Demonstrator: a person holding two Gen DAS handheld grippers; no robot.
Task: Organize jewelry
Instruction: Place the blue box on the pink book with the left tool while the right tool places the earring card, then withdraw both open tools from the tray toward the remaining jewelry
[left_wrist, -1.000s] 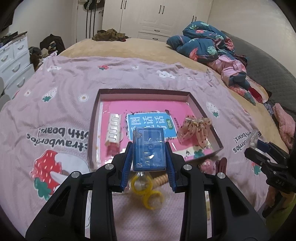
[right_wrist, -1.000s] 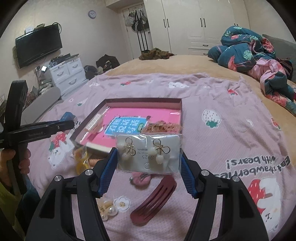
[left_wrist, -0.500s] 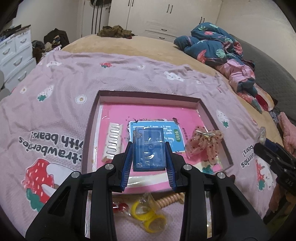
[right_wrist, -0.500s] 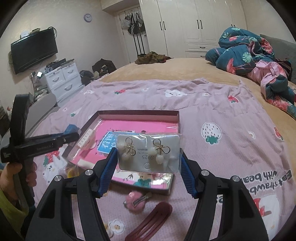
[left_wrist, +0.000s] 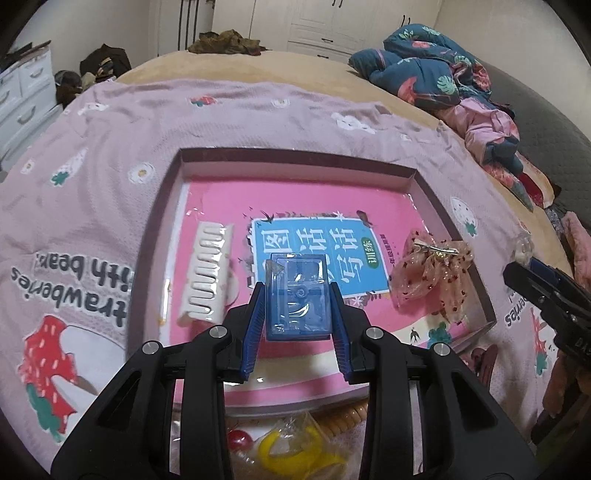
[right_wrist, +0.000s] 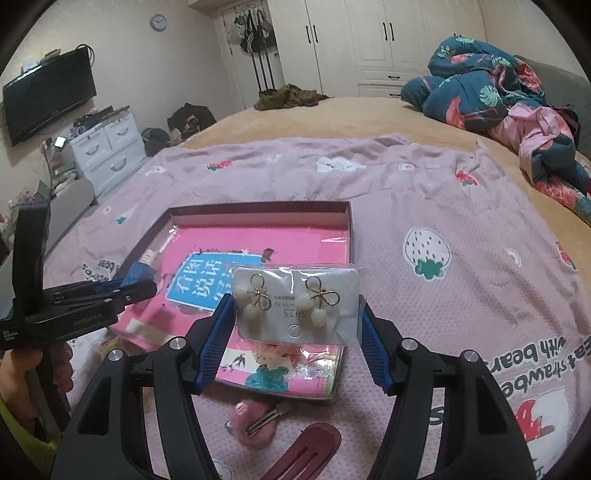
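Both claws have carried their loads forward over the tray, off the bed's near edge. Left wrist view: the left claw (left_wrist: 298, 299) pinches a blue clear case (left_wrist: 298, 295) above the tray (left_wrist: 295, 158), between the white hair claw clip (left_wrist: 207, 271) and the sequined bow (left_wrist: 432, 277), likely to fill that gap. Right wrist view: the right claw (right_wrist: 297, 317) grips the earring card (right_wrist: 297, 302) flat by its edges, over the tray's near right corner.

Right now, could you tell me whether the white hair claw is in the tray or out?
In: the white hair claw lies inside the tray, near its left wall.
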